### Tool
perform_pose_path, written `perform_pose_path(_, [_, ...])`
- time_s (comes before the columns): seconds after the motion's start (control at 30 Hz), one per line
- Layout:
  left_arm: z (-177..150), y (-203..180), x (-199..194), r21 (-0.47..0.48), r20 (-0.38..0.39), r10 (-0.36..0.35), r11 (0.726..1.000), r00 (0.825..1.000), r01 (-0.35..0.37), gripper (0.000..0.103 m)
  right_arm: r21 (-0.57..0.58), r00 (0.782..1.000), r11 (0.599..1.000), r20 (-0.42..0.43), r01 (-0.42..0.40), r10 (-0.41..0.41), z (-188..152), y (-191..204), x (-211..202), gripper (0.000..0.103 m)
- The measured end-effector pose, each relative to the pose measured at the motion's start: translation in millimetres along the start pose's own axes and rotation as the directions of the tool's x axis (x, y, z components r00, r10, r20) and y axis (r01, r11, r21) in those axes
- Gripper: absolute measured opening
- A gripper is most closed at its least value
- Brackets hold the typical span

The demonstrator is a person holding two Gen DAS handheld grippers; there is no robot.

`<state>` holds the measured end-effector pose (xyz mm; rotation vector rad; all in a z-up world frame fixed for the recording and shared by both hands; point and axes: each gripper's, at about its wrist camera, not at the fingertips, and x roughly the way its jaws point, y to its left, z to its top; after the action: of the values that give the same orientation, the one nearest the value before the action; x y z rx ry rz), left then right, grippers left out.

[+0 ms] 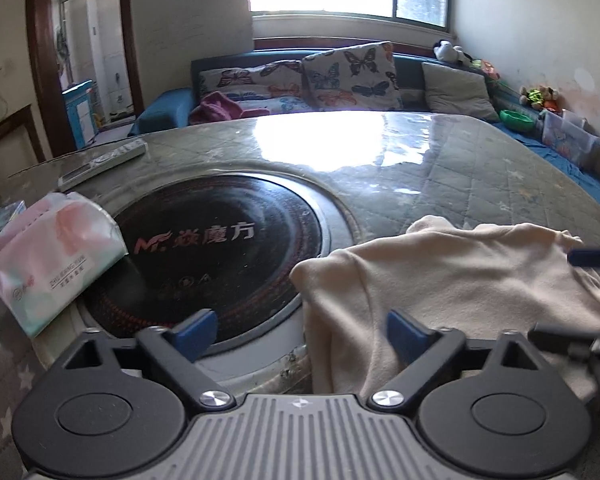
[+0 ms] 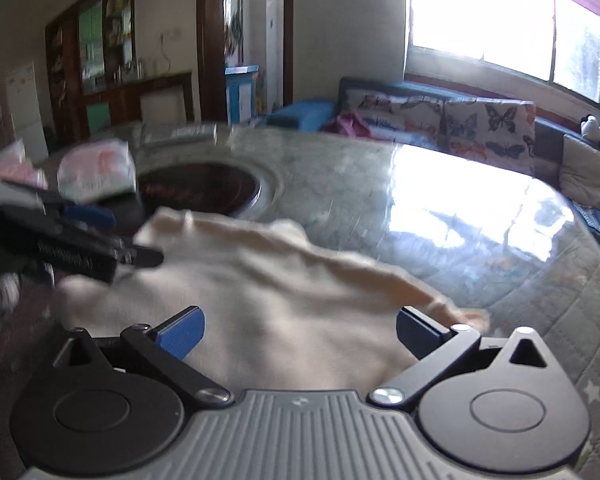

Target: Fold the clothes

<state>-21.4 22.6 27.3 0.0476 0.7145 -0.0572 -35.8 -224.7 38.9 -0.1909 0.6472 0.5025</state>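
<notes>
With both sets of jaws spread wide and nothing pinched, the left gripper (image 1: 300, 330) and right gripper (image 2: 298, 330) are held over the cream garment (image 2: 268, 292). It is seen lying rumpled on the glass-topped table (image 1: 440, 168), partly overlapping the black round cooktop (image 1: 228, 240); a tissue pack (image 1: 52, 256) is seen at the left.

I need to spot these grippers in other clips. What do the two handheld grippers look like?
Both look alike. The left gripper and right gripper have black linkage arms, blue ribbed fingertip pads, two round black discs, silver pivot screws and a grey ribbed centre plate. No cables, hands or sleeves show.
</notes>
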Motion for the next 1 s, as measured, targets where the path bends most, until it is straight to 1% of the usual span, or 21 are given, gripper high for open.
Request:
perform_pose_path(0.1, [-3.1, 0.8, -3.4, 0.008, 0.008, 0.007, 1.0, 1.0, -0.007, 0.103, -0.008, 1.0, 1.0, 0.009, 0.018, -0.018, -3.7, 6.4, 2.0, 0.103])
perform_pose_path(0.17, [-2.9, 2.4, -3.6, -0.007, 0.005, 0.004, 1.0, 1.0, -0.004, 0.103, 0.005, 0.999, 1.0, 0.023, 0.027, -0.027, -3.5, 8.0, -0.2, 0.103])
perform_pose_path(0.27, [-2.4, 5.0, -2.8, -0.033, -0.003, 0.001, 0.999, 1.0, -0.002, 0.103, 0.007, 1.0, 1.0, 0.015, 0.026, -0.026, -4.6, 10.1, 0.1, 0.103])
perform_pose_path(0.33, [-3.3, 6.4, -4.0, -0.044, -0.003, 0.005, 0.999, 1.0, -0.005, 0.103, -0.014, 0.999, 0.999, 0.031, 0.038, -0.038, -5.4, 14.5, -2.7, 0.103])
perform_pose_path(0.43, [-4.9, 8.8, -6.8, -0.057, 0.001, 0.013, 0.998, 1.0, -0.013, 0.103, -0.049, 0.998, 0.998, 0.057, 0.037, -0.034, -4.1, 21.3, -9.1, 0.103])
perform_pose_path(0.6, [-7.3, 13.7, -11.6, -0.068, 0.001, 0.035, 0.997, 0.999, -0.035, 0.103, -0.139, 0.998, 0.99, 0.055, -0.027, 0.035, -0.6, 40.8, -17.4, 0.103])
perform_pose_path(0.7, [-8.0, 16.5, -14.6, -0.067, 0.002, 0.055, 0.996, 0.998, -0.055, 0.103, -0.216, 0.996, 0.975, 0.05, -0.058, 0.07, 1.4, 58.7, -20.5, 0.103])
perform_pose_path(0.8, [-5.8, 25.4, -19.3, -0.093, 0.008, 0.075, 0.993, 0.997, -0.074, 0.103, -0.279, 0.993, 0.956, 0.034, -0.096, 0.11, 2.9, 75.9, -22.4, 0.103])
perform_pose_path(0.83, [-5.0, 28.4, -20.9, -0.102, 0.01, 0.082, 0.992, 0.997, -0.08, 0.103, -0.302, 0.992, 0.947, 0.029, -0.107, 0.121, 3.5, 82.4, -23.0, 0.102])
perform_pose_path(0.9, [-2.8, 36.0, -24.2, -0.133, 0.01, 0.092, 0.987, 0.996, -0.089, 0.103, -0.351, 0.99, 0.928, 0.018, -0.125, 0.14, 4.1, 94.3, -22.9, 0.095])
perform_pose_path(0.97, [-0.3, 45.3, -27.5, -0.178, 0.007, 0.094, 0.98, 0.996, -0.092, 0.103, -0.415, 0.988, 0.899, 0.003, -0.141, 0.156, 4.6, 110.3, -21.4, 0.086])
perform_pose_path(1.0, [0.8, 49.6, -28.9, -0.2, 0.003, 0.09, 0.976, 0.996, -0.087, 0.103, -0.44, 0.986, 0.885, -0.007, -0.152, 0.166, 4.8, 117.0, -20.1, 0.083])
